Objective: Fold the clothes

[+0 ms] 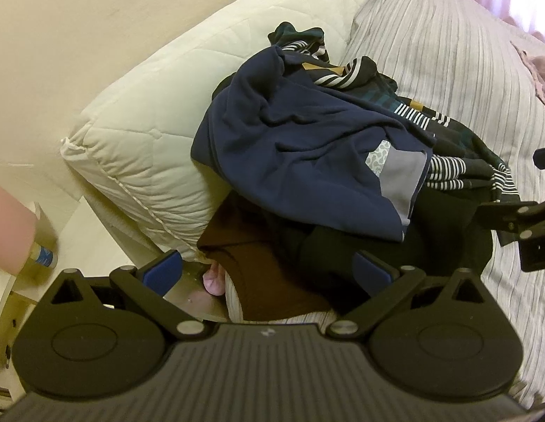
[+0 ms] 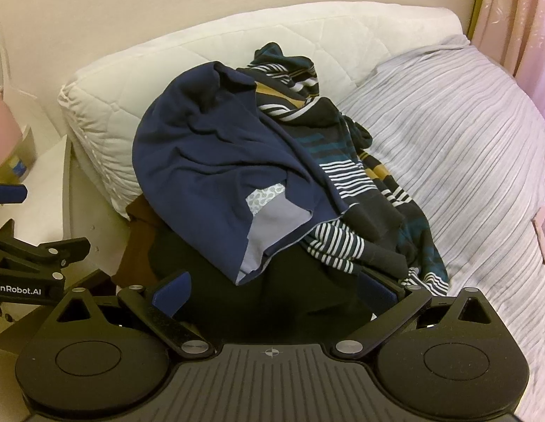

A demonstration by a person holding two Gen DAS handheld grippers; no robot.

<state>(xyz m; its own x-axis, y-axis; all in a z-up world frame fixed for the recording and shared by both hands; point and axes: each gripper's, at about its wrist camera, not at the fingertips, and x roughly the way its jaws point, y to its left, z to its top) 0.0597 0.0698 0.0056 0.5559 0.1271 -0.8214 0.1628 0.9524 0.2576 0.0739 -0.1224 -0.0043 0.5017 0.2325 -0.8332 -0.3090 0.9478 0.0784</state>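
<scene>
Left wrist view: one clothes pile [image 1: 328, 161] on the bed [image 1: 465, 81], against one white pillow [image 1: 160, 112]; navy garment [image 1: 297, 147] on top, brown and black ones partly buried.
Left tongs [image 1: 268, 274]: spread apart, grasping nothing.
Right wrist view: striped garment [image 2: 346, 179] beside the navy one.
Right tongs [image 2: 272, 288]: released, at the pile's near edge.
Writing: "GenRobot.AI", first letter cut off.

It was a bedroom in a home. A bed with a grey striped, wrinkled cover [image 2: 448, 147] stood against a plain cream wall [image 2: 167, 3], a white quilted pillow [image 1: 142, 130] lay at its head, and pink curtains [image 2: 518, 17] hung beside it.
</scene>
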